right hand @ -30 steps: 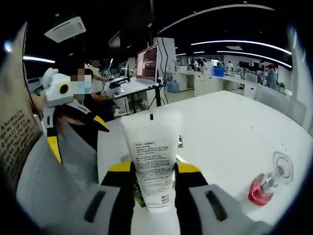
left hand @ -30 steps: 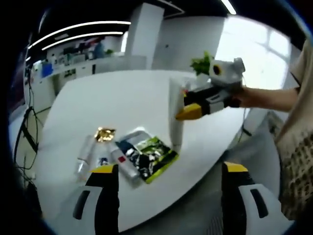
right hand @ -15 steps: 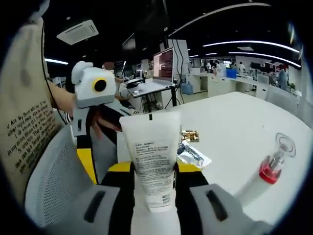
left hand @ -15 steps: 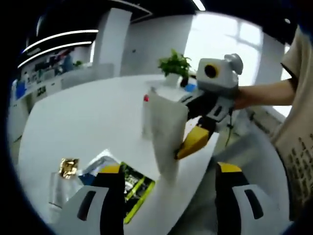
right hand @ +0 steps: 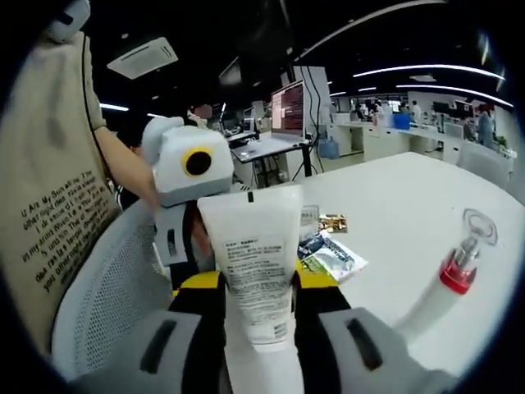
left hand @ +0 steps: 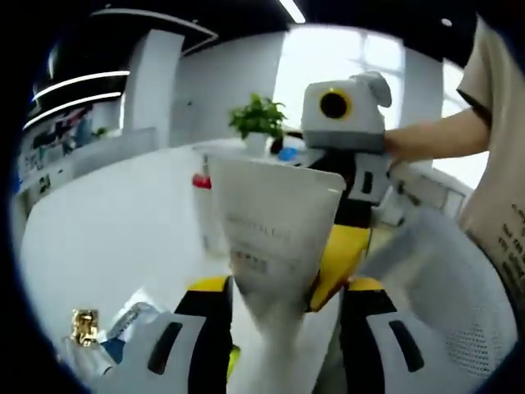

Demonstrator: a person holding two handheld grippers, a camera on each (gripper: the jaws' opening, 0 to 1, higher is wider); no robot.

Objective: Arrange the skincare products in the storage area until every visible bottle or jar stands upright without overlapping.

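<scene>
A white squeeze tube [right hand: 250,263] stands upright in my right gripper [right hand: 258,283], which is shut on it. In the left gripper view the same tube [left hand: 275,234] hangs between the jaws of my left gripper [left hand: 283,295], which stand open on either side of its lower end. The right gripper [left hand: 332,254] holds the tube from behind. My left gripper [right hand: 193,176] sits just behind the tube in the right gripper view, its jaws hidden. A red-capped bottle [right hand: 455,271] lies on the white table [right hand: 402,197].
A gold packet [right hand: 332,222] and a green sachet [right hand: 328,256] lie on the table beside other small tubes. A mesh chair [right hand: 107,279] stands at the table's edge. A potted plant [left hand: 258,119] sits at the far side. Desks and monitors fill the room behind.
The two grippers have come together. My left gripper moved up to the tube and its jaws narrowed around the tube's lower end. The right gripper keeps its hold.
</scene>
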